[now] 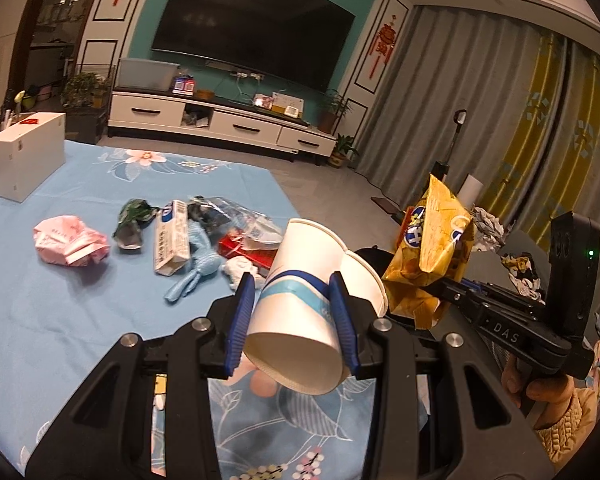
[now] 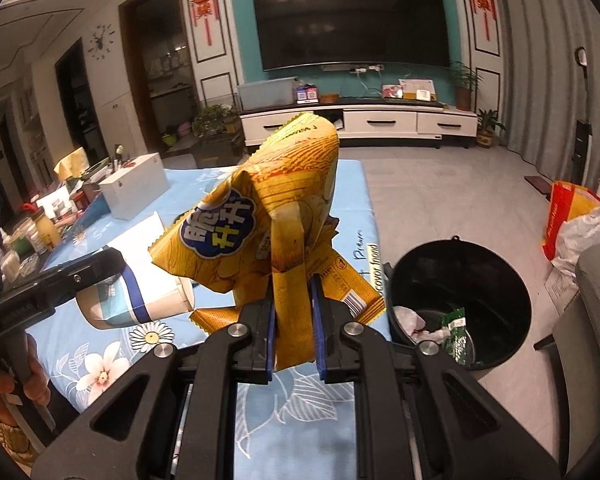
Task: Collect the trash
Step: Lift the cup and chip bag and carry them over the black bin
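Gripping paper cup (image 1: 300,276) in left gripper (image 1: 296,316) | right gripper (image 2: 294,328) clenched on yellow snack bag (image 2: 260,216) | black bin (image 2: 460,280) at 3 o'clock

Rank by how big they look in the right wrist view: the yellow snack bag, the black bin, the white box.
1. yellow snack bag, though it is nearest the camera
2. black bin
3. white box, farthest back

Showing a white paper cup (image 1: 296,280) banded in blue and teal, a yellow snack bag (image 2: 260,216) bearing a blue-and-white badge, a black bin (image 2: 460,276), a pale blue cloth (image 1: 60,300) printed with white and pink flowers, and blue pads (image 1: 242,312) on black claws.
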### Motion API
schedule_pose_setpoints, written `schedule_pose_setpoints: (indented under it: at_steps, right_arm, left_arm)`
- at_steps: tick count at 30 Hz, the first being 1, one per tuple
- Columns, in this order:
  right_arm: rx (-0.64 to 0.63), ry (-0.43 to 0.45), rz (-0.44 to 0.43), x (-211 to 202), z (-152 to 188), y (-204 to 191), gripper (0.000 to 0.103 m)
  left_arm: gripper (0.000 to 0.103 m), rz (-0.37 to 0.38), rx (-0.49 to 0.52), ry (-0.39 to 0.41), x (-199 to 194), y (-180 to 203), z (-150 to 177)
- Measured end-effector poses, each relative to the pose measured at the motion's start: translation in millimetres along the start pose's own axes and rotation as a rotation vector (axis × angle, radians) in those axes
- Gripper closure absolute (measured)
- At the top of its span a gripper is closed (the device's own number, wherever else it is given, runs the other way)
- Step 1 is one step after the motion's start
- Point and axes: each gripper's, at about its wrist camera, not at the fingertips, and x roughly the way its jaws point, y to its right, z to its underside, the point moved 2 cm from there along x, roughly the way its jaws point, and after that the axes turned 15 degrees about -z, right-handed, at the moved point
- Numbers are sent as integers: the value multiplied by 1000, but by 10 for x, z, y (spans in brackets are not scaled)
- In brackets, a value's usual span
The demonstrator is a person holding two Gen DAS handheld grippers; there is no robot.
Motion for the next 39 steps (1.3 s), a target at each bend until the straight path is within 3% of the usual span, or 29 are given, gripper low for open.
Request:
schedule_pose_setpoints:
  at_steps: [39]
  right_arm:
    - [148, 28, 60, 5, 161, 612, 87]
  left_arm:
    - [64, 43, 118, -59, 492, 559, -77]
